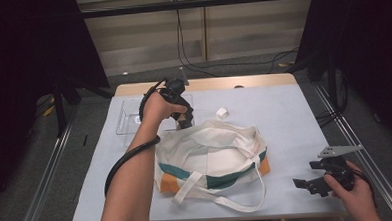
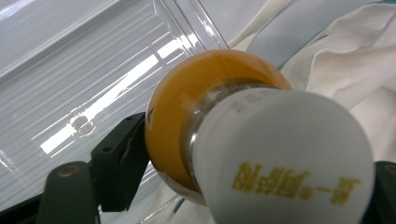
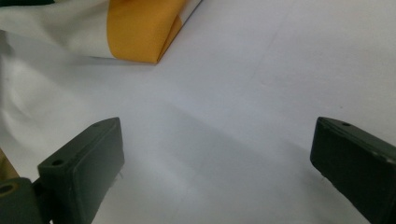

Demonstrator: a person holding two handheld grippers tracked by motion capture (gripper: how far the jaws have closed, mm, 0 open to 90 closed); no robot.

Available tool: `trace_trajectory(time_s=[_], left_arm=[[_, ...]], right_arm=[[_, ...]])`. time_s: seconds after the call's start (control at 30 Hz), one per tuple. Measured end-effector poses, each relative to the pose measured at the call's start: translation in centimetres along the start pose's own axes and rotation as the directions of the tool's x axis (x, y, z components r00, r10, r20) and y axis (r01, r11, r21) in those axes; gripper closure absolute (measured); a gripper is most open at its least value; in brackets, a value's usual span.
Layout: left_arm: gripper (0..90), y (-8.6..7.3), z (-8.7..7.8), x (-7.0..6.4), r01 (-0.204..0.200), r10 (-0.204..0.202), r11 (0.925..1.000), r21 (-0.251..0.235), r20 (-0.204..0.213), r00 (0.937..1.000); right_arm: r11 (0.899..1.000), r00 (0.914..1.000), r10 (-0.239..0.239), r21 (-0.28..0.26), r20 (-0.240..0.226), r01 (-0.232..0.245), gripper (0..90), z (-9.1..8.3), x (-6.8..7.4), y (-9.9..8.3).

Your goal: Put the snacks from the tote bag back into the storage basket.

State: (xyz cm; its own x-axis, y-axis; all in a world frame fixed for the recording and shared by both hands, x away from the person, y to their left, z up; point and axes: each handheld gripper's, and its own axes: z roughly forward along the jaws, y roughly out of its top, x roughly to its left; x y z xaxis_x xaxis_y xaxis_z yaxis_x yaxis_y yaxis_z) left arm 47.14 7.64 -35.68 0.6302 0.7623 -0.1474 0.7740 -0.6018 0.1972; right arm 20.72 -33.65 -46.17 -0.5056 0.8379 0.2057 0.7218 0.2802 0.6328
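A bottle [image 2: 182,107] of orange liquid with a white cap [image 2: 285,158] bearing yellow print sits between the jaws of my left gripper [image 2: 252,172], which is shut on it. In the high view that left gripper [image 1: 184,119] hangs at the far left rim of a white tote bag [image 1: 211,155] with teal and orange bands; the bottle [image 1: 184,122] is mostly hidden there. The bag's white cloth [image 2: 345,60] lies just beyond the bottle. My right gripper [image 1: 310,174] rests open at the front right, its jaws wide apart over bare mat [image 3: 215,158], near the bag's orange corner [image 3: 135,32].
A clear plastic tray [image 1: 127,118] lies at the back left, its ribbed surface [image 2: 70,70] right beneath the left gripper. The bag's long straps [image 1: 228,201] trail toward the front edge. A pale blue mat [image 1: 284,111] covers the table; metal rails flank it.
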Motion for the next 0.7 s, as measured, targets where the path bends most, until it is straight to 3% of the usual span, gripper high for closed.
trace_trajectory(time_s=[0.7], left_arm=[[10.8, -0.67, -0.12, -0.27, -0.002, 0.002, 1.0, -0.003, 0.018, 0.9998]], right_arm=[[1.0, 1.0, 0.002, 0.0, 0.005, -0.002, 2.8, -0.07, 0.11, 0.01]])
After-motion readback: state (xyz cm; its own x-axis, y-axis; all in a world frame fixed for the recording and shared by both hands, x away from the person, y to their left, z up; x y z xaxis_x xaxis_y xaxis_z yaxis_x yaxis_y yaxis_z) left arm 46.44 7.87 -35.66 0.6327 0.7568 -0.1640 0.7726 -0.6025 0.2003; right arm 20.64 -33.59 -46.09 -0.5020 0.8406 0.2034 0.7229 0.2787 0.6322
